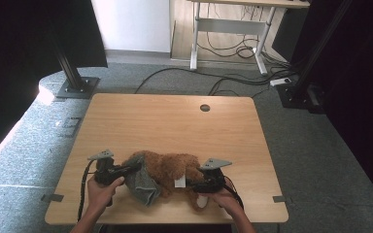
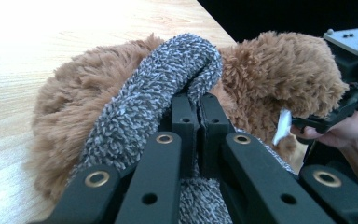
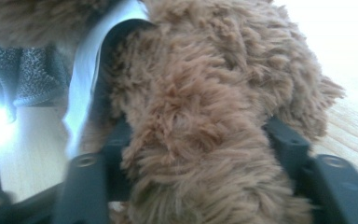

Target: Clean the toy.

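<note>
Plush bear [image 1: 167, 167] sits at the table's [image 1: 175, 121] near edge — soft, light, squashy; my left gripper [image 1: 137, 168] is clamped on its grey knit garment [image 1: 143, 184], right gripper [image 1: 189, 184] squeezing a furry limb — I'd grip deep.

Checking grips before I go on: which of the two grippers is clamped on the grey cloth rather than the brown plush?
The left gripper: its jaws pinch the grey cloth. The right gripper straddles the brown plush toy.
</note>
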Demonstrator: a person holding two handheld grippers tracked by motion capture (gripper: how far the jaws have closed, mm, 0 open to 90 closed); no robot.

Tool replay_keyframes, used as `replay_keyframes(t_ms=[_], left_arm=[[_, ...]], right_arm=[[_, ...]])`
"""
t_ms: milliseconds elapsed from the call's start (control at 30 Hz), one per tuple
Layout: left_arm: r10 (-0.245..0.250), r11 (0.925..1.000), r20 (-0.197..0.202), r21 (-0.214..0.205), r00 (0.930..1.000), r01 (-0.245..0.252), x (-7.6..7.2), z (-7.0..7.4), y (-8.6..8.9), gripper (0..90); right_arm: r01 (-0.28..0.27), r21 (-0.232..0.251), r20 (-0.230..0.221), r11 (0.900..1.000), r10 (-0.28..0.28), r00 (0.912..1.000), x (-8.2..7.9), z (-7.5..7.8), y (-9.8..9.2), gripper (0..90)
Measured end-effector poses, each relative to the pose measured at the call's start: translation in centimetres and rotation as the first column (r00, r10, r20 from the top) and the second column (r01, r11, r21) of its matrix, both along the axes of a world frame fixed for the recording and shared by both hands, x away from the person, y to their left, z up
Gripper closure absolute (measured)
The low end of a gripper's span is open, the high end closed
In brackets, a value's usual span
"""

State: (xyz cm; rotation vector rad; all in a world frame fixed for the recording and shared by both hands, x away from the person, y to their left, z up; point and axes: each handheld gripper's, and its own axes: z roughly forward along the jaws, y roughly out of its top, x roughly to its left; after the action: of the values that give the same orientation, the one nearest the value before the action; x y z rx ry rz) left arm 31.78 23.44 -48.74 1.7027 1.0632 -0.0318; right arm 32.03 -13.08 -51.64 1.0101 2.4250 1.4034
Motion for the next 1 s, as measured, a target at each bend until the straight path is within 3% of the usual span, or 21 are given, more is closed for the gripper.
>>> replay_keyframes(t_ms=[133, 300, 433, 533, 700, 800, 933, 1000], left_arm=[[0.01, 0.9999, 0.008, -0.01, 0.9999, -0.01, 0.4, -0.2, -0.4, 86.8], [0.032, 0.9995, 0.037, -0.007, 0.9988, -0.032, 1.9, -0.5, -1.5, 87.0], [0.042, 0.9991, 0.045, 0.008, 0.9981, -0.042, 3.4, -0.4, -2.6, 87.0], [0.043, 0.9991, 0.035, 0.001, 0.9985, -0.043, 4.4, -0.2, -3.3, 87.0], [0.044, 0.999, 0.035, 0.006, 0.9984, -0.044, 5.6, -0.1, -4.8, 86.9], [0.031, 0.9993, 0.033, 0.021, 0.999, -0.032, 5.2, 0.2, -5.0, 86.9], [-0.004, 0.9989, 0.019, -0.046, 0.9998, 0.005, 4.4, 1.9, -4.5, 86.3], [-0.04, 0.9971, 0.038, -0.064, 0.9985, 0.043, 4.0, 3.1, -5.1, 86.2]], right_arm=[[0.018, 0.002, 0.037, 0.9998, -0.019, 0.9991, 0.1, 0.0, -0.1, 49.4], [0.081, -0.003, 0.088, 0.9967, -0.081, 0.9929, 1.4, -0.1, -0.2, 54.2], [0.138, -0.006, 0.115, 0.9904, -0.137, 0.9839, 2.5, -0.1, -0.5, 57.7], [0.184, -0.01, 0.157, 0.9828, -0.18, 0.971, 3.2, 0.1, -0.9, 60.9], [0.226, 0.017, 0.137, 0.974, -0.226, 0.9645, 3.8, 0.0, -2.2, 60.9], [0.218, 0.022, 0.131, 0.9756, -0.219, 0.9668, 3.5, 0.1, -2.6, 60.5], [0.173, 0.022, 0.169, 0.9847, -0.174, 0.9701, 2.4, 0.0, -2.6, 60.4], [0.138, 0.024, 0.187, 0.9901, -0.14, 0.9722, 2.0, 0.1, -2.5, 59.3]])
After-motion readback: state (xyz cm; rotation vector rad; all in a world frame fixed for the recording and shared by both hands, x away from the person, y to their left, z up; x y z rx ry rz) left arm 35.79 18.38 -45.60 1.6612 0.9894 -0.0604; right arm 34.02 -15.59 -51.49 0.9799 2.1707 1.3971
